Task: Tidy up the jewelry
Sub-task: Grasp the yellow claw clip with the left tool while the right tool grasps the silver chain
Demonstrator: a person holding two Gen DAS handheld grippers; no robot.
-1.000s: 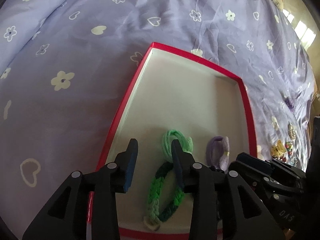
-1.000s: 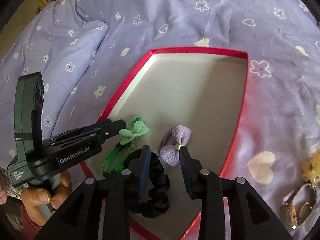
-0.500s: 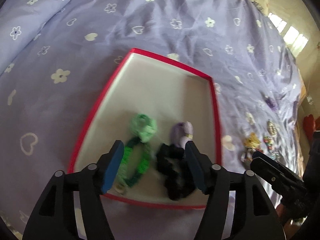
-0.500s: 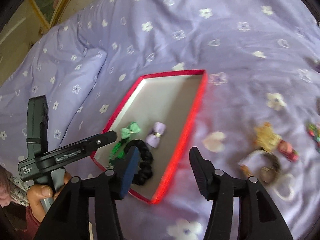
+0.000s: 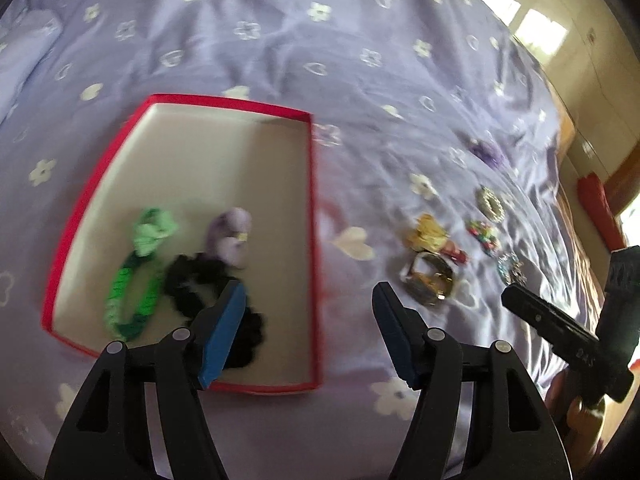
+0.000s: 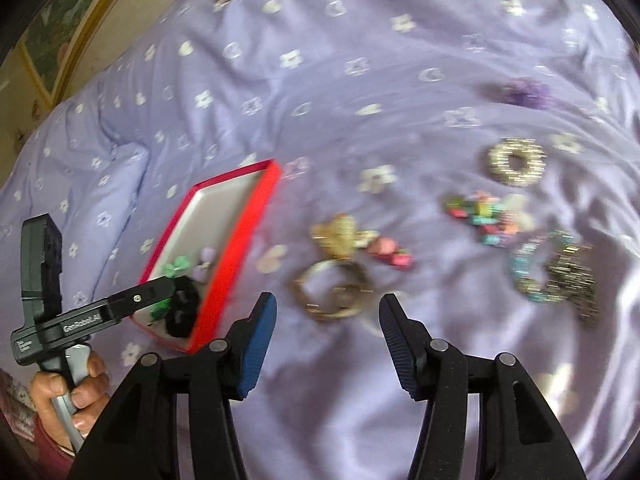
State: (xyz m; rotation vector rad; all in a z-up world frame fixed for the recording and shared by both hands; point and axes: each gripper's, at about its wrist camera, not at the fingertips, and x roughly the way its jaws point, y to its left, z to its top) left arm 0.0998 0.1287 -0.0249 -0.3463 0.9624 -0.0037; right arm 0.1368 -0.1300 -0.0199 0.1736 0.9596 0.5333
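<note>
A red-rimmed white tray lies on the purple bedspread and holds a green braided band, a green bow, a purple bow and a black scrunchie. My left gripper is open and empty above the tray's right edge. My right gripper is open and empty, just short of a gold watch. The tray also shows in the right wrist view.
Loose on the bedspread right of the tray lie a gold clip, a red clip, coloured beads, a beaded ring, a teal bracelet and a purple scrunchie. A pillow lies left.
Both grippers have pulled back from the tray, swung right toward the loose jewelry and opened wider. The black scrunchie now lies free in the tray.
</note>
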